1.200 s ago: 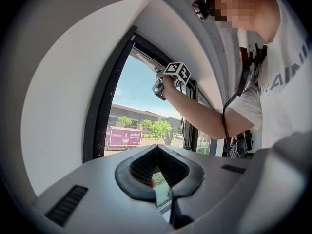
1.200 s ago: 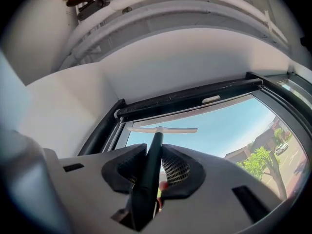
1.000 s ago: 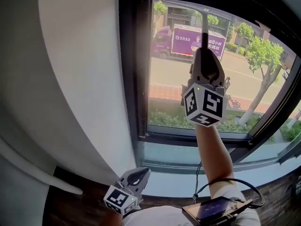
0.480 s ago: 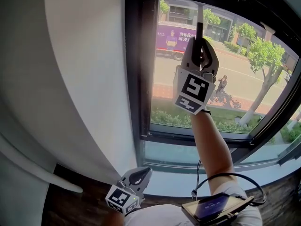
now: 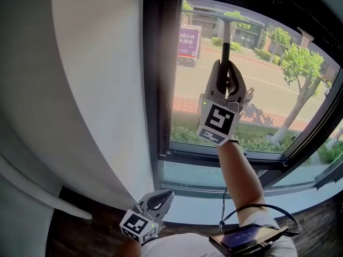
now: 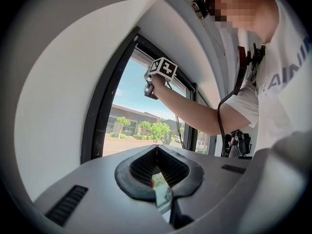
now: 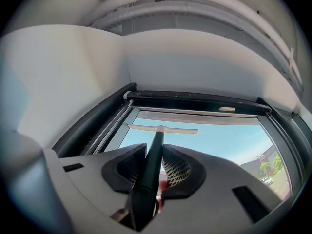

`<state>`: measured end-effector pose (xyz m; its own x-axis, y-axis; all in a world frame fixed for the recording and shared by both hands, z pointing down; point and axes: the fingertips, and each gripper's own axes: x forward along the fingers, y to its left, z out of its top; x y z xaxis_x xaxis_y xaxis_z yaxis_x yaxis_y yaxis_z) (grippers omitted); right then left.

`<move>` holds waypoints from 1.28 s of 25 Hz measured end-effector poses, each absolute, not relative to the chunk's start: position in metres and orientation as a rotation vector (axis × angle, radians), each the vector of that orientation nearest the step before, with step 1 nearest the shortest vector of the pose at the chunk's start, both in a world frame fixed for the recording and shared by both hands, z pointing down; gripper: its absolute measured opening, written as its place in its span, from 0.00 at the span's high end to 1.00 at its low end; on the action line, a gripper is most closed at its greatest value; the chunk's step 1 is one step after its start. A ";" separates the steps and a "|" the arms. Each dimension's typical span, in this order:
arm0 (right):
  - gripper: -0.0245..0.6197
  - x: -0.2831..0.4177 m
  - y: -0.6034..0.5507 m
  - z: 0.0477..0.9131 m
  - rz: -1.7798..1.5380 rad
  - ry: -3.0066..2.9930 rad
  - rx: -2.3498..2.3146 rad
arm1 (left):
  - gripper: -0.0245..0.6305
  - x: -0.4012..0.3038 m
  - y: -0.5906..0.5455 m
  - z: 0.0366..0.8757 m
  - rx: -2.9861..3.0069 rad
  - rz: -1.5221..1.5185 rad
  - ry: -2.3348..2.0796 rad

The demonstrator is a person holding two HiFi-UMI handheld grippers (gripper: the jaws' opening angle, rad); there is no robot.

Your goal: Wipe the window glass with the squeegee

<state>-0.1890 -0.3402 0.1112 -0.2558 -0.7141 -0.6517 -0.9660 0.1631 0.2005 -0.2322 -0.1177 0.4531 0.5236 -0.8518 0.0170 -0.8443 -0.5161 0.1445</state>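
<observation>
The squeegee has a dark handle and a pale blade, which lies across the window glass near its top edge. My right gripper is raised in front of the glass and shut on the handle. In the right gripper view the handle runs up between the jaws to the blade just under the top frame. My left gripper hangs low by the sill, shut and empty. From the left gripper view, the right gripper shows high against the pane.
A white wall fills the left side, next to the dark window frame. A light sill runs below the glass. A dark device with a cable sits at the person's waist. A purple truck stands outside.
My right gripper has shifted left with the squeegee, rose, then came down a little; the blade now shows near the top of the glass. The left gripper has stayed put.
</observation>
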 end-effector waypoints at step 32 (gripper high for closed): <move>0.80 -0.182 -0.318 0.258 0.653 2.275 -1.627 | 0.93 -0.227 -0.116 0.454 2.630 -0.038 -1.455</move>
<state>-0.1815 -0.3185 0.2580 -0.3338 -0.8206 -0.4639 -0.9417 0.2686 0.2025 -0.2266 -0.1162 0.4539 0.5333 -0.8448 0.0436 -0.8413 -0.5243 0.1312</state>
